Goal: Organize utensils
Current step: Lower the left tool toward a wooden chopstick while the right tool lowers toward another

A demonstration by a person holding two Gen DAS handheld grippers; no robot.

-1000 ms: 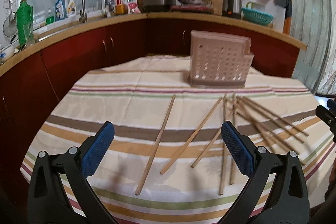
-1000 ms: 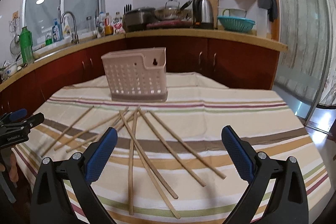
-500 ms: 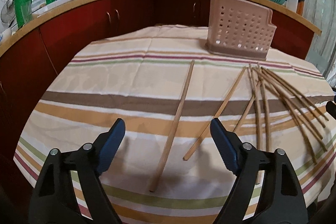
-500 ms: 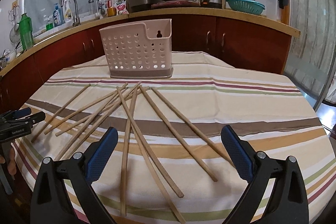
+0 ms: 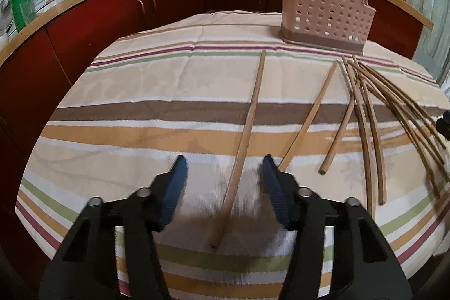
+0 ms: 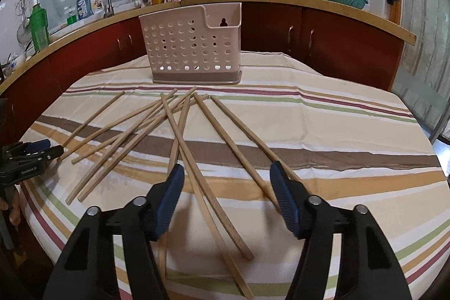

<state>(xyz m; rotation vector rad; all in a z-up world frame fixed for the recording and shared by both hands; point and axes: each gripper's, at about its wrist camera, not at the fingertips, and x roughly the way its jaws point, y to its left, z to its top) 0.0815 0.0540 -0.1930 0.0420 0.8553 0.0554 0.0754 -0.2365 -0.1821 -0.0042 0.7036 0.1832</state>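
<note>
On the striped tablecloth [image 5: 146, 114] the leftmost chopstick [image 5: 247, 128] runs lengthwise between the blue pads of the left gripper [image 5: 223, 170], its near end lying under the gap and its far end aimed at the back of the table; the jaws have just been closing but stand apart, neither pad touching the stick, and cloth shows on both sides of it; just right of the right-hand pad a second chopstick [image 5: 312, 114] slants away, and beyond that the other chopsticks [image 5: 374, 114] fan out toward the table's right edge; left of the gripper the cloth lies bare out to the rounded table edge, with the red cabinets [image 5: 84, 18] behind; farther right, the right gripper [image 6: 226, 177] hovers over the middle of the fan, its jaws likewise just closing yet still parted and holding nothing; two crossed chopsticks [image 6: 197, 176] pass between its pads, a third stick [image 6: 233, 145] runs toward the right-hand pad, and a fourth [image 6: 247, 131] passes under that pad's tip; the cloth to the right of this gripper is open as far as the table edge; at the back of the table the perforated pink utensil holder [image 6: 194, 44] stands upright, well apart from both grippers, and nothing can be seen inside it.
</note>
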